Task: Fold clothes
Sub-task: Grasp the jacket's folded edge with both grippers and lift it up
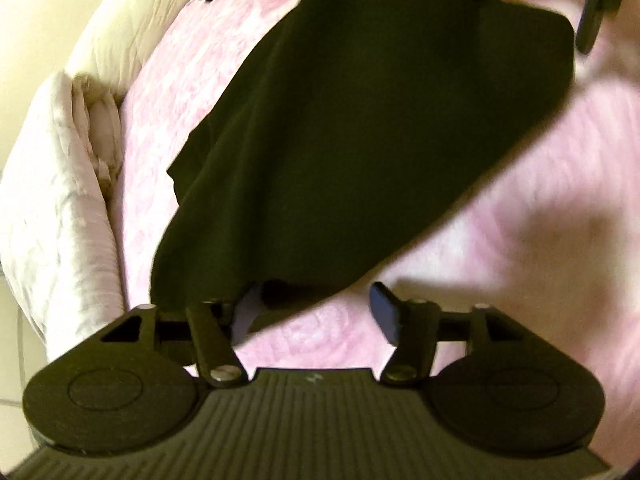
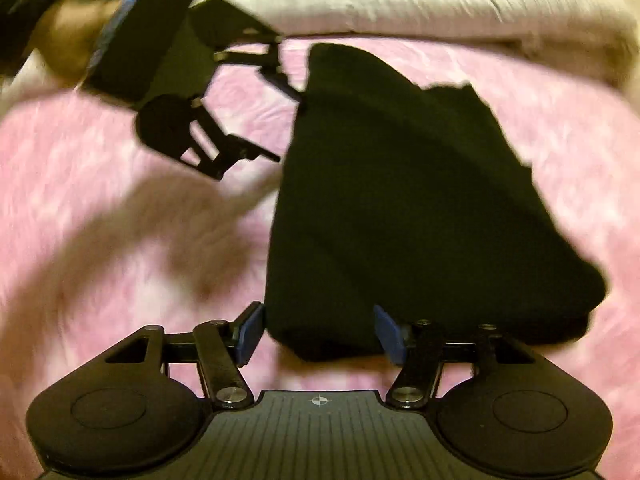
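Both claws released, black garment lying folded on the pink blanket.

My left claw [image 1: 316, 312] gapes wide, the garment [image 1: 360, 140] spreading ahead of it, one loose edge draped over my left pad [image 1: 250, 312] but nothing pinched. My right claw [image 2: 318, 334] stands wide too, pads either side of the garment's [image 2: 400, 208] near corner without pressing. A white quilt [image 2: 400, 4] lies bunched beyond the blanket [image 2: 100, 160].

Matt black cloth garment [image 2: 420, 208], soft and lint-free, lay on fuzzy pink blanket [image 2: 100, 168]. Beside the blanket, crinkled cream quilt [image 1: 60, 208], faintly satiny. Ribbed matt plastic on right gripper [image 2: 318, 330], shiny metal screws.
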Available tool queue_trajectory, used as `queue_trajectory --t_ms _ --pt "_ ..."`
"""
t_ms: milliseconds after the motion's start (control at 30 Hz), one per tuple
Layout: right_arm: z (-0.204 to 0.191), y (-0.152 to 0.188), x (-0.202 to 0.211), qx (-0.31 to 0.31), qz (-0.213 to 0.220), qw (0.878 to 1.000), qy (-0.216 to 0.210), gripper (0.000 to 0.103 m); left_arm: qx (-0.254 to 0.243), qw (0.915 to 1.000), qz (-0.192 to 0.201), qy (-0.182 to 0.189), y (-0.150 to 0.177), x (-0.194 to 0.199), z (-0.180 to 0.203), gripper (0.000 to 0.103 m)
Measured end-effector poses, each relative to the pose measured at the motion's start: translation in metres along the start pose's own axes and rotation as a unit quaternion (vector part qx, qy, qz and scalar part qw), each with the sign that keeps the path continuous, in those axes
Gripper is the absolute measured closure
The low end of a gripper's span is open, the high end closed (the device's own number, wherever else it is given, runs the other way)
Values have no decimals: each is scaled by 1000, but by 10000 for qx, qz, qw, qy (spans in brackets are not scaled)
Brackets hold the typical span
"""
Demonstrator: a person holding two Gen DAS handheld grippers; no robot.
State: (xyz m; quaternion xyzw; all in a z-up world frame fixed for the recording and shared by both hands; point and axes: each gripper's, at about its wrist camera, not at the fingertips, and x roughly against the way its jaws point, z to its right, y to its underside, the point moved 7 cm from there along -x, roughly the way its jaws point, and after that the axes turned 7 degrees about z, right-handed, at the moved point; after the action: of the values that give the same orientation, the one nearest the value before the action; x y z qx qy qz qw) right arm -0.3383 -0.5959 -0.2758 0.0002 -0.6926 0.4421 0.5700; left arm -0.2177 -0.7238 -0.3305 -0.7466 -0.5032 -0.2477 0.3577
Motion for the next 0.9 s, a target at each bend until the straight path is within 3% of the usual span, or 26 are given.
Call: queue_trajectory --t_ms 167,333,400,433,467,567,733,900 --pt "-48 5 -10 1341 97 9909 103 27 -565 9981 2 -255 6 -12 -4 41" --pt "-48 21 -62 2218 -333 9712 798 28 -1227 9918 90 -355 9 -36 -6 38" --pt "-42 22 -65 2298 -252 9687 905 52 -1586 9865 117 -399 13 -45 -3 38" --pt "-37 22 -63 2260 -189 9704 830 56 -1747 9835 123 -451 15 -49 -3 38" --pt "-31 20 -57 2161 -172 9737 702 69 -1898 9804 116 -512 16 -53 -3 38" --pt "-8 12 -36 1806 -188 9829 318 76 -2153 9747 114 -594 13 -64 -7 38" --pt "44 12 19 1753 -102 9844 140 77 -1946 9796 209 -449 -24 -63 -6 44" --pt "102 41 56 2013 -241 9790 239 76 -1080 9940 181 -63 -88 -33 18 60"
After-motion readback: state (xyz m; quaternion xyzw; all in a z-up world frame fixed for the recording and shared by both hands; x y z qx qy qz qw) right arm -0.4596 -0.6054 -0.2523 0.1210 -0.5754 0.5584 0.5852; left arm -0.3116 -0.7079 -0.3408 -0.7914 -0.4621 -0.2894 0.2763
